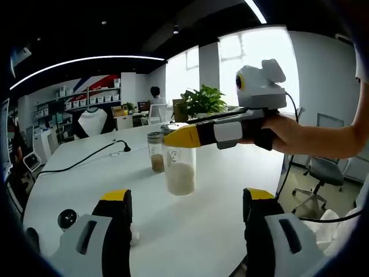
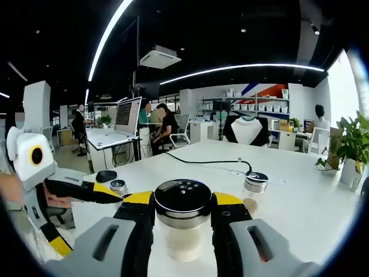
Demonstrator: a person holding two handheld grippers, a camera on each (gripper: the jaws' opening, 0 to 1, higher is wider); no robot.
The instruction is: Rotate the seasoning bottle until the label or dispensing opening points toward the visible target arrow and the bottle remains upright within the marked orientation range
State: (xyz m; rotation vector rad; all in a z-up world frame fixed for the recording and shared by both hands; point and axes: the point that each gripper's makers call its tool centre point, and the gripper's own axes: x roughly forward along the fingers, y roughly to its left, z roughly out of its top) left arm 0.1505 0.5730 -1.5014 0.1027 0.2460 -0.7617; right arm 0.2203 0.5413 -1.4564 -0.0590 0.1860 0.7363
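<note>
In the left gripper view, my left tool (image 1: 187, 208) stands spread and empty before the clear seasoning bottle of white grains (image 1: 180, 167) on the white counter (image 1: 219, 231). My right tool (image 1: 173, 137) grips that bottle's top. A smaller glass jar of brown spice (image 1: 155, 153) stands just behind it.

In the right gripper view, my right tool (image 2: 183, 202) clamps the bottle's black perforated lid (image 2: 183, 196). The brown-spice jar (image 2: 253, 190) stands beside the bottle, a black cable (image 2: 202, 161) beyond.

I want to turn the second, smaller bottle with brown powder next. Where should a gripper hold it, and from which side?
Probably at the dark cap of the smaller bottle, jaws on either side, coming in level from the open table. It stands upright, and its round cap suits a two-sided pinch. The right gripper holds the bigger seasoning bottle this way. Keep clear of that bottle close beside it.
</note>
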